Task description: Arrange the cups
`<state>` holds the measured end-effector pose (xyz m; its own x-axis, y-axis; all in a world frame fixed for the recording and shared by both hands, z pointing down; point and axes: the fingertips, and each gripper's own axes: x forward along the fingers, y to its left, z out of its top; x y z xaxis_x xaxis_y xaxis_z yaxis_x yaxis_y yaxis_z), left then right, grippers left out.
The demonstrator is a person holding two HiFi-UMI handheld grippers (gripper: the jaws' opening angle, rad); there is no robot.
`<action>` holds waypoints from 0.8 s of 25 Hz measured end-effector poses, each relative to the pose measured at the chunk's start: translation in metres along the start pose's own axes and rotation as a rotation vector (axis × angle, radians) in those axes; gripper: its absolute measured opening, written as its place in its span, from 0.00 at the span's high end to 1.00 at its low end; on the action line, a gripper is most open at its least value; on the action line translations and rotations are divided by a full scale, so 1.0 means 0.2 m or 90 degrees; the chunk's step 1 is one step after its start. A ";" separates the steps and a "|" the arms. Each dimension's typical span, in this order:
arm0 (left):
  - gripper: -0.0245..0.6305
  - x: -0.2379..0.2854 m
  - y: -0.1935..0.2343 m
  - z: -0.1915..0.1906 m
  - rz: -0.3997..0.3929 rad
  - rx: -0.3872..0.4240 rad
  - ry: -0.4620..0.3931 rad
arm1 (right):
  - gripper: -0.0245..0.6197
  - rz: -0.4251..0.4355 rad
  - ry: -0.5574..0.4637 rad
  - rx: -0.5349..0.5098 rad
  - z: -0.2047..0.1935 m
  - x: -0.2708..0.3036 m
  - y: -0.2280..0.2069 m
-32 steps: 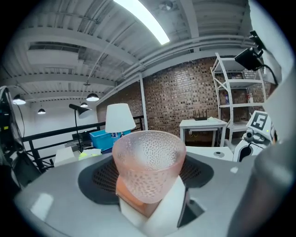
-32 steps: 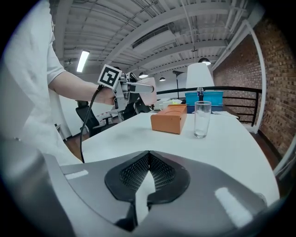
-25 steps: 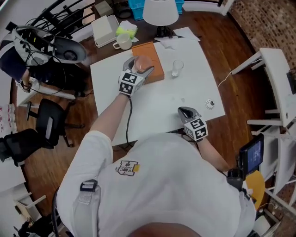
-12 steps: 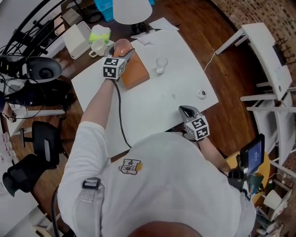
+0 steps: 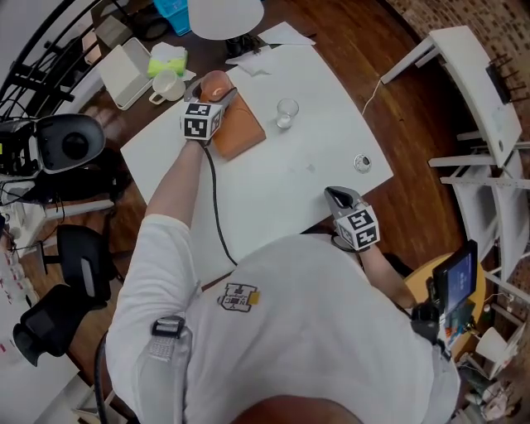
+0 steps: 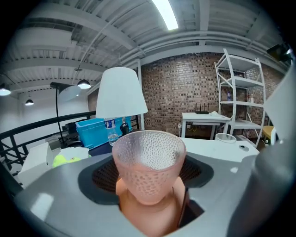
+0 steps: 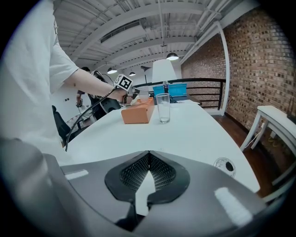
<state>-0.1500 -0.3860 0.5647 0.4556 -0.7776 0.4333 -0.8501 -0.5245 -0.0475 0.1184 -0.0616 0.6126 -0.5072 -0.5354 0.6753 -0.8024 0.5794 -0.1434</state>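
Observation:
A pink dimpled glass cup (image 6: 148, 166) sits between the jaws of my left gripper (image 6: 148, 185), which is shut on it. In the head view that gripper (image 5: 214, 89) holds the pink cup (image 5: 218, 79) at the far end of an orange block (image 5: 240, 131) on the white table (image 5: 273, 190). A clear glass (image 5: 286, 112) stands on the table to the right of the block, apart from it. My right gripper (image 5: 342, 199) is shut and empty near the table's front edge. From the right gripper view the clear glass (image 7: 163, 107) and the orange block (image 7: 137, 112) stand far ahead.
A white mug (image 5: 168, 84), a white tray (image 5: 124, 62) and a yellow-green object (image 5: 170, 60) lie beyond the table's far left edge. A lamp with a white shade (image 5: 222, 12) stands at the far end. A round cable hole (image 5: 362, 162) sits near the right edge.
My left gripper has carried the pink cup from over the middle of the orange block to its far end. The right gripper has stayed near the front edge.

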 end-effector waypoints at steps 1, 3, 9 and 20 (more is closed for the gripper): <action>0.38 0.00 0.00 -0.02 -0.001 -0.007 0.001 | 0.96 0.001 0.001 -0.001 0.00 0.00 0.00; 0.38 0.00 0.01 -0.03 -0.002 -0.029 -0.008 | 0.96 0.003 0.004 -0.003 0.00 0.01 0.01; 0.38 0.00 0.01 -0.02 -0.005 -0.039 -0.040 | 0.96 0.006 0.011 -0.003 0.00 0.02 0.02; 0.38 0.02 0.02 -0.03 -0.014 -0.047 -0.045 | 0.96 0.003 0.004 0.002 0.00 0.02 0.01</action>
<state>-0.1532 -0.3887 0.5717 0.4896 -0.7898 0.3694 -0.8555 -0.5170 0.0286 0.1142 -0.0622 0.6153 -0.5094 -0.5289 0.6787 -0.8006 0.5805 -0.1485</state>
